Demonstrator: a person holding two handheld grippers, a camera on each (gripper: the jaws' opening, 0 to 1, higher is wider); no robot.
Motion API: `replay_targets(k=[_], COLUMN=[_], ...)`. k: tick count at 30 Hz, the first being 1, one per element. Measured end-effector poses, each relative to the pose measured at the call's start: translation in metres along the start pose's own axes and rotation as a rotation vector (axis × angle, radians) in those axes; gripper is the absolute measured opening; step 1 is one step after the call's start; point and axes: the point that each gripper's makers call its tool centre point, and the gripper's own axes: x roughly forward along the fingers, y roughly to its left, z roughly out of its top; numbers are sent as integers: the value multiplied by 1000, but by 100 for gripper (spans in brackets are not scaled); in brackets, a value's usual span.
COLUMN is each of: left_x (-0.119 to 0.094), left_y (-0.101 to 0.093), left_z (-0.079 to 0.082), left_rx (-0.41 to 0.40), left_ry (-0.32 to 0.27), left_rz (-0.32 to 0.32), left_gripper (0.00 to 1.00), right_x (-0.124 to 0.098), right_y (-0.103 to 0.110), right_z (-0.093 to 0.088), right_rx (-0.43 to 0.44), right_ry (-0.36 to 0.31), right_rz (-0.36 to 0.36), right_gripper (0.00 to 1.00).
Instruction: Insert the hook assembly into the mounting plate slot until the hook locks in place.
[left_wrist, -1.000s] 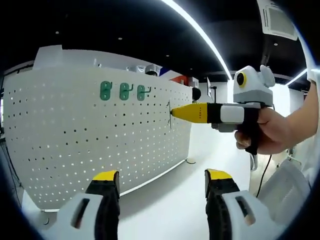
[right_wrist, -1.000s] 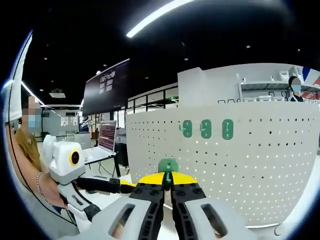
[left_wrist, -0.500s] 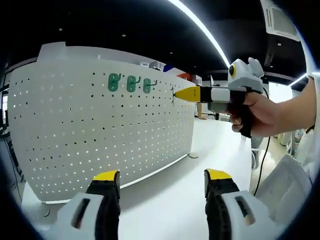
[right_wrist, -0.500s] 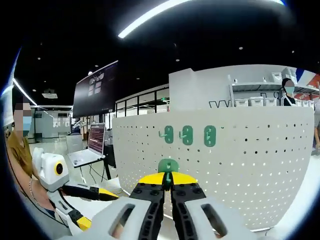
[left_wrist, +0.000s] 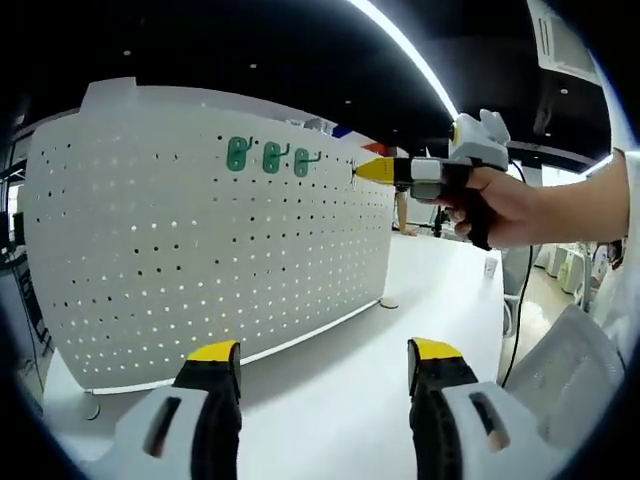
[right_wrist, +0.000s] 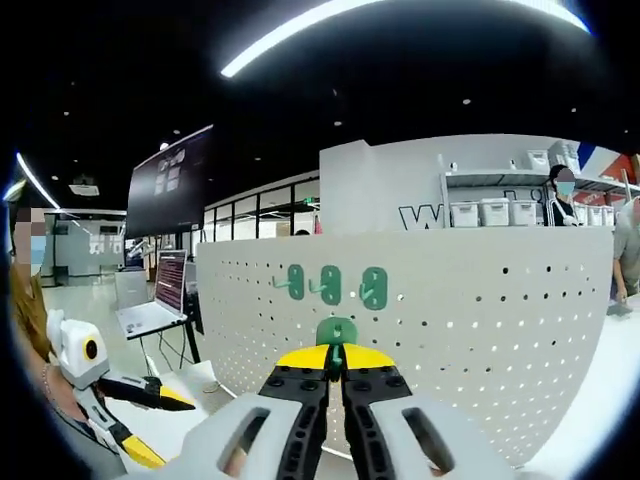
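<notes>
Two tongs: the right tongs (right_wrist: 335, 372) are closed on a green hook assembly (right_wrist: 337, 333), which is pinched at its lower edge between the yellow tips; the left tongs (left_wrist: 325, 365) are held apart with nothing between them.
Right tongs from the left gripper view: they (left_wrist: 362, 171) are seen at the upper part of the white pegboard (left_wrist: 200, 250), with the person's hand (left_wrist: 500, 205) on the grip; whether the held hook touches the board cannot be told.
Done: three green hooks (left_wrist: 272, 157) are already seated in a row near the top of the pegboard.
Left: the held hook assembly is judged not yet inserted or locked; it must still be brought to a free hole beside the row and pressed in.
Edges: the pegboard curves away toward its end, just beyond the right tongs, and its lower edge stands on the white table (left_wrist: 330, 400).
Open room: bare holes are offered across most of the board, and bare table surface lies between the left tongs and the board.
</notes>
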Motion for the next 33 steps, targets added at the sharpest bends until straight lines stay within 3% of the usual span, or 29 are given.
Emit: replay_targets(k=[19, 33], left_x=[-18, -28], left_y=[4, 4], left_z=[-29, -39], left_rx=[-14, -10], left_ry=[79, 87], left_rz=[20, 37], left_gripper=[68, 67], right_x=[10, 22], right_y=[-40, -56], right_z=[17, 27], right_rx=[-36, -47], right_ry=[-15, -31], right_rz=[-91, -135], right_gripper=[1, 1])
